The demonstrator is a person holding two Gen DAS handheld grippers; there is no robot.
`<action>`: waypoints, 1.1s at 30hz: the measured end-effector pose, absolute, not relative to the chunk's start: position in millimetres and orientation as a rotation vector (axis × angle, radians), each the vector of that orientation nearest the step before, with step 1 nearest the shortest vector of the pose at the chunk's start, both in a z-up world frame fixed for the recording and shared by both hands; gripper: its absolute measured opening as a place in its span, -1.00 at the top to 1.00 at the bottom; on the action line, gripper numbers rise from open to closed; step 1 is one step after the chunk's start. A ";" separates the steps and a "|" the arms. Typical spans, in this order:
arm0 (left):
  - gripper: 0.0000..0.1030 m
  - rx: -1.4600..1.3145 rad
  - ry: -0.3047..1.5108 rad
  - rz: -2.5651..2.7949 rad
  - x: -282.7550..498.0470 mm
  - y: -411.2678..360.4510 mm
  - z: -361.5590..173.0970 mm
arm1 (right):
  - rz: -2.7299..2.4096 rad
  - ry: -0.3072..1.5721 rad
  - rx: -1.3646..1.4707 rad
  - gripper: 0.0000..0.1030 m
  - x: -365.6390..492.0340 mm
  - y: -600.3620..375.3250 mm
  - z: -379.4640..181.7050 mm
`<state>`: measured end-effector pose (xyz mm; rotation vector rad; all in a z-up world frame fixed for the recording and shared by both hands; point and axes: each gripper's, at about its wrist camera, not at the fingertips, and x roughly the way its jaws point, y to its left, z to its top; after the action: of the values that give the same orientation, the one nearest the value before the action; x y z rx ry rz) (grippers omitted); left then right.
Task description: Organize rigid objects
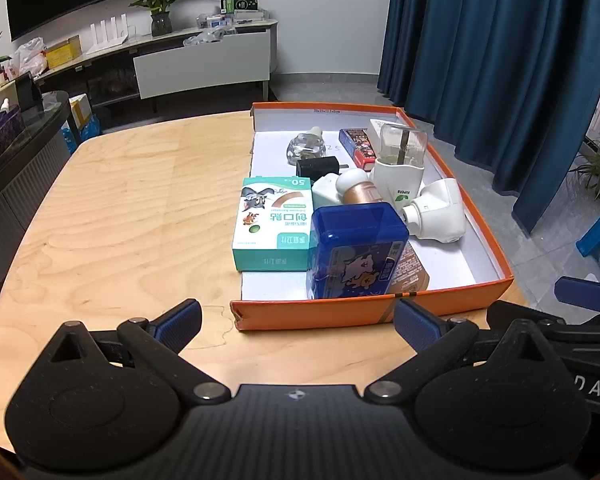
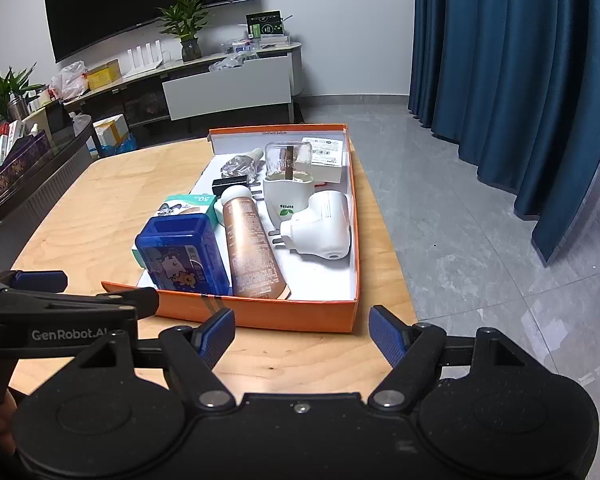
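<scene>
Your left hand-held gripper (image 1: 296, 322) sits low over the tabletop (image 1: 120, 208), jaws spread wide, nothing between them. The orange box (image 1: 316, 314) lies just ahead of it and a bit to its right, near wall close to the blue pads, not touching. Your right hand-held gripper (image 2: 302, 332) is also wide open and empty, aimed at the same box near its right front corner, short of the wall.

Inside the box: blue tin (image 1: 354, 250) stands upright at the near left, nearest both grippers. Teal bandage carton (image 1: 274, 224) lies flat just behind and left of the tin, overhanging the box's left edge. Copper tube (image 2: 250, 240) lies lengthwise beside the tin, white cap pointing away from you. White plug-in unit (image 2: 320, 228) lies on its side right of the tube, prongs toward the tube. White vaporizer with clear bottle (image 2: 288, 184) stands upright behind it. Black adapter (image 1: 314, 167), clear refill bottle (image 1: 306, 148), red-and-blue carton (image 1: 358, 144) sit toward the far end
</scene>
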<state>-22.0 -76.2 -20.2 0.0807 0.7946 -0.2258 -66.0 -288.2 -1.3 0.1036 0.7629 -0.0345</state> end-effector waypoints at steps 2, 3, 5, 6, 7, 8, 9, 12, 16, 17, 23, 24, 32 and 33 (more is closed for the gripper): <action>-1.00 0.087 0.792 -0.225 -22.5 -76.9 -19.8 | -0.035 0.762 0.104 -0.69 -65.9 -288.3 -1.2; -1.00 0.087 0.793 -0.226 -22.5 -76.7 -19.9 | -0.035 0.763 0.104 -0.69 -65.8 -288.5 -1.2; -1.00 0.087 0.795 -0.226 -22.4 -76.3 -20.1 | -0.035 0.764 0.104 -0.69 -65.8 -288.4 -1.3; -1.00 0.086 0.797 -0.225 -22.3 -76.2 -20.1 | -0.035 0.764 0.104 -0.69 -65.6 -288.2 -1.3; -1.00 0.085 0.800 -0.226 -22.0 -76.4 -19.7 | -0.036 0.765 0.103 -0.69 -65.6 -288.2 -1.5; -1.00 0.084 0.800 -0.227 -22.1 -76.3 -19.5 | -0.035 0.765 0.104 -0.69 -65.6 -288.3 -1.6; -1.00 0.086 0.798 -0.227 -22.4 -76.2 -19.3 | -0.035 0.765 0.105 -0.69 -65.6 -288.1 -1.5; -1.00 0.092 0.789 -0.225 -23.0 -76.9 -18.0 | -0.037 0.764 0.105 -0.69 -65.4 -288.4 -2.4; -1.00 0.095 0.788 -0.223 -22.6 -77.5 -18.1 | -0.038 0.765 0.104 -0.69 -65.4 -288.2 -2.3; -1.00 0.095 0.788 -0.224 -22.6 -77.4 -18.0 | -0.038 0.766 0.104 -0.69 -65.5 -288.3 -2.3; -1.00 0.098 0.787 -0.225 -22.1 -77.7 -18.3 | -0.037 0.766 0.104 -0.70 -65.1 -288.1 -2.1; -1.00 0.097 0.787 -0.225 -22.0 -77.6 -18.5 | -0.037 0.767 0.104 -0.69 -64.9 -288.1 -2.4; -1.00 0.097 0.789 -0.227 -21.5 -77.1 -18.5 | -0.038 0.769 0.103 -0.69 -64.2 -288.1 -2.8; -1.00 0.097 0.790 -0.227 -21.4 -77.0 -18.6 | -0.037 0.769 0.103 -0.69 -64.1 -288.2 -2.9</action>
<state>-21.4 -77.0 -18.6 0.0967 0.7896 -0.2275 -64.1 -288.2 -2.9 0.1028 0.7695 -0.0374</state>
